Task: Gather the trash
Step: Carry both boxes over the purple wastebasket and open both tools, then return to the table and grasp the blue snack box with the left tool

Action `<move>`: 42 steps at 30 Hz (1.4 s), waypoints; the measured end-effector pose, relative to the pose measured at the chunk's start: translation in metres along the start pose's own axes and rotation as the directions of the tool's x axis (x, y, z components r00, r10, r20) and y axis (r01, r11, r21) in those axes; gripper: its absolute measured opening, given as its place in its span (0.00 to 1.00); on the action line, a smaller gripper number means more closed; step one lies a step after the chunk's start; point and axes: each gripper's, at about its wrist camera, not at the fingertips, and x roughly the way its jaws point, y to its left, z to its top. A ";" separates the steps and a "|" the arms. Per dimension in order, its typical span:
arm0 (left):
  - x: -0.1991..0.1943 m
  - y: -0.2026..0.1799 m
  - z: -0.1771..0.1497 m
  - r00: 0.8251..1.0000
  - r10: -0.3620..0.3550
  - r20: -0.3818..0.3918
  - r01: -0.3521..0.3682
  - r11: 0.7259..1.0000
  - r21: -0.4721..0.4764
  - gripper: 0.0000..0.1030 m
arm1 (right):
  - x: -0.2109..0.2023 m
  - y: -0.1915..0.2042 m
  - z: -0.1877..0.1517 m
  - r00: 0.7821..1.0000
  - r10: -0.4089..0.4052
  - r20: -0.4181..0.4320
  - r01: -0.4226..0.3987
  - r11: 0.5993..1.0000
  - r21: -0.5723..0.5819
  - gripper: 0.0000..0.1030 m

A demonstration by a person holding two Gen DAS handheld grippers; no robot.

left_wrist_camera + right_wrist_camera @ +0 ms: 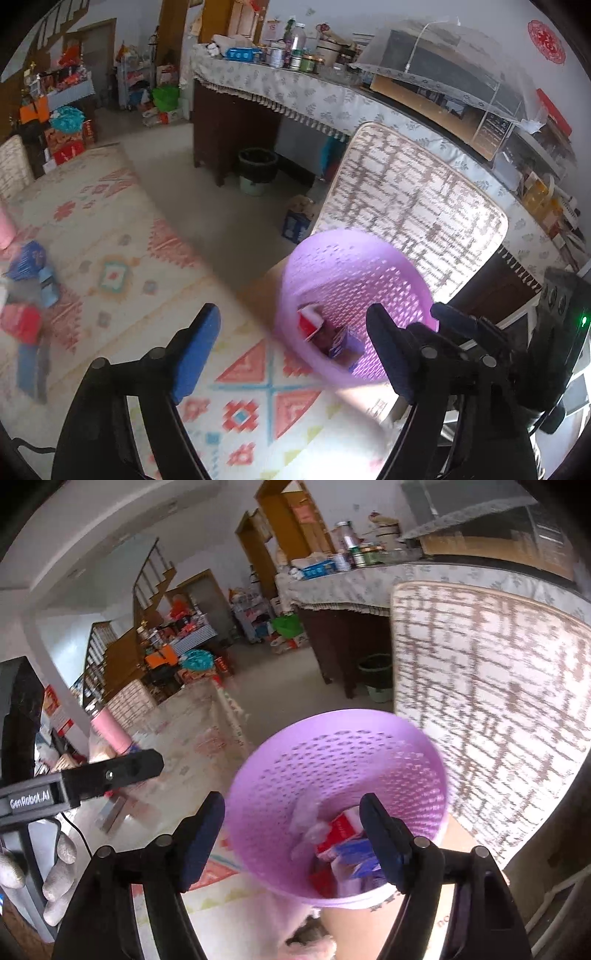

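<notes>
A purple perforated waste basket (354, 280) stands at the edge of the patterned tablecloth; it also shows in the right wrist view (332, 771). It holds red and blue cartons (325, 336) and crumpled white wrap (310, 827). My left gripper (295, 354) is open and empty, left of the basket. My right gripper (295, 842) is open and empty, its fingers astride the basket's near rim. More trash packets (29, 291), blue and red, lie on the cloth at the far left.
A patterned chair back (413, 210) stands just behind the basket. A long cluttered counter (295, 92) runs behind, with a dark bin (256, 170) under it. A pink bottle (109, 731) stands on the table at left. The other gripper's body (81, 779) shows at left.
</notes>
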 end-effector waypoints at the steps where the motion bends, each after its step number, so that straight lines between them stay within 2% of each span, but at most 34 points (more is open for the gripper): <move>1: -0.006 0.005 -0.004 1.000 0.010 0.001 -0.010 1.000 -0.002 0.78 | 0.001 0.006 0.000 1.000 0.010 -0.004 -0.010 1.000 -0.006 0.78; 7: -0.047 0.054 -0.036 0.995 0.104 0.012 -0.103 0.993 -0.049 0.78 | 0.012 0.051 -0.012 0.997 0.060 -0.043 -0.062 0.997 -0.050 0.78; 9: -0.063 0.077 -0.047 0.986 0.162 0.026 -0.160 0.985 -0.063 0.78 | 0.018 0.067 -0.018 0.995 0.081 -0.062 -0.084 0.994 -0.063 0.78; 11: -0.077 0.108 -0.058 0.973 0.229 0.032 -0.225 0.969 -0.098 0.78 | 0.024 0.084 -0.024 0.992 0.102 -0.080 -0.108 0.991 -0.078 0.78; 14: -0.091 0.156 -0.070 0.959 0.283 0.008 -0.276 0.943 -0.184 0.78 | 0.037 0.114 -0.036 0.983 0.144 -0.114 -0.155 0.983 -0.093 0.79; 17: -0.101 0.214 -0.080 0.945 0.325 -0.034 -0.320 0.900 -0.297 0.78 | 0.054 0.139 -0.043 0.971 0.189 -0.150 -0.204 0.974 -0.098 0.79; 19: -0.103 0.249 -0.083 0.940 0.337 -0.054 -0.333 0.870 -0.365 0.78 | 0.069 0.160 -0.050 0.959 0.223 -0.172 -0.243 0.965 -0.102 0.79; 23: -0.095 0.312 -0.074 0.941 0.323 -0.101 -0.331 0.812 -0.481 0.78 | 0.093 0.186 -0.058 0.943 0.264 -0.200 -0.289 0.951 -0.106 0.79; 27: -0.080 0.365 -0.062 0.954 0.277 -0.116 -0.291 0.757 -0.585 0.78 | 0.118 0.198 -0.065 0.928 0.284 -0.240 -0.312 0.946 -0.088 0.79; 32: -0.053 0.410 -0.044 0.970 0.222 -0.102 -0.229 0.680 -0.697 0.78 | 0.137 0.200 -0.070 0.913 0.293 -0.284 -0.327 0.942 -0.081 0.79; 35: -0.038 0.427 -0.034 0.970 0.219 -0.109 -0.228 0.647 -0.727 0.78 | 0.137 0.200 -0.072 0.909 0.304 -0.285 -0.338 0.938 -0.077 0.79; 38: -0.024 0.437 -0.026 0.964 0.224 -0.144 -0.257 0.638 -0.726 0.78 | 0.136 0.203 -0.073 0.906 0.308 -0.289 -0.347 0.933 -0.093 0.79; 42: -0.009 0.434 -0.016 0.945 0.266 -0.191 -0.323 0.657 -0.681 0.80 | 0.132 0.209 -0.075 0.913 0.299 -0.279 -0.344 0.930 -0.129 0.79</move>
